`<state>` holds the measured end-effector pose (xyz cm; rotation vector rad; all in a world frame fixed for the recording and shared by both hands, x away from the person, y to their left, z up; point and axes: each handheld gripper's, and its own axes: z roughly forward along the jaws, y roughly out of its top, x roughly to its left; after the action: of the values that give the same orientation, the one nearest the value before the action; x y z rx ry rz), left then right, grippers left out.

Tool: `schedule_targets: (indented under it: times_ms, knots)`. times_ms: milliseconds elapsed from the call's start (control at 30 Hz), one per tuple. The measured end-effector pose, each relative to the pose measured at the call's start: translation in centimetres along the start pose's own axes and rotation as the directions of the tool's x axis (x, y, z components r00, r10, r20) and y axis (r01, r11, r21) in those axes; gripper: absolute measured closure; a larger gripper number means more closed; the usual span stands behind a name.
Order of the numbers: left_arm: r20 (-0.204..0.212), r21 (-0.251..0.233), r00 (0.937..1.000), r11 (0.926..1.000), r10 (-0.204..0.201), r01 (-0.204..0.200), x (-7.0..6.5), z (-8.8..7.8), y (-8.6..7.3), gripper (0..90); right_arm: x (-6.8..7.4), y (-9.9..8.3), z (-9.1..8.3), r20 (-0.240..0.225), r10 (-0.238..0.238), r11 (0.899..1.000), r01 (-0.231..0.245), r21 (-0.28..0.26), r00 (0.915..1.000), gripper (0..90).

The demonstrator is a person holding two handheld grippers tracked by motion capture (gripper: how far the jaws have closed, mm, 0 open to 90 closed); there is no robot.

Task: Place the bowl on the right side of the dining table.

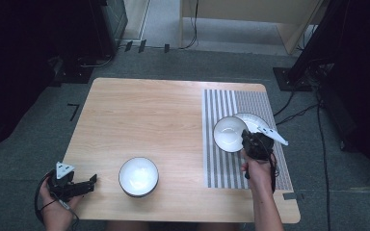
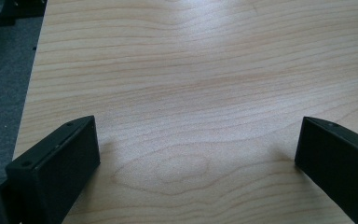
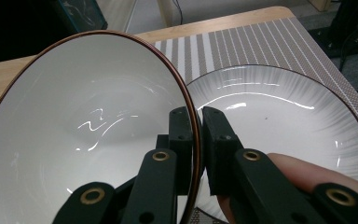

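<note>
White bowl [image 3: 74, 126] pinched by right hand-held gripper [image 3: 196, 135].

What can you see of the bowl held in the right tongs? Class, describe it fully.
The bowl is white and glossy, ceramic by its look, with a thin dark brown rim and light glinting off its empty inside. It is tilted, lifted by its edge. The right tongs are shut on its wall, one jaw inside, one outside. It sits over the striped mat at the table's right side, just in front of a white plate lying there. Whether the bowl touches the plate cannot be told.
</note>
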<state>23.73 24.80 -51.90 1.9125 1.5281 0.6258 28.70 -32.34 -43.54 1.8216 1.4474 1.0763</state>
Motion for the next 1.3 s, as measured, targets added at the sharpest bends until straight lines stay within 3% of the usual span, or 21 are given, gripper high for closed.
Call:
schedule_targets:
  times_ms: [233,533,1300]
  knots:
    - [-0.001,0.000,1.0000,1.0000,0.001,-0.001,0.0,0.0,0.0,0.0,-1.0,0.2,0.9,0.035,0.003,1.000,-0.003,0.004,0.9994,84.0]
    - [-0.001,0.000,1.0000,1.0000,0.001,-0.001,0.0,0.0,0.0,0.0,-2.5,0.3,2.3,0.070,0.040,0.999,-0.040,0.010,0.9968,84.1]
    - [-0.003,0.000,1.0000,1.0000,0.004,-0.004,0.0,0.0,0.0,0.0,-6.4,0.8,4.9,0.176,0.109,0.990,-0.122,0.064,0.9783,84.0]
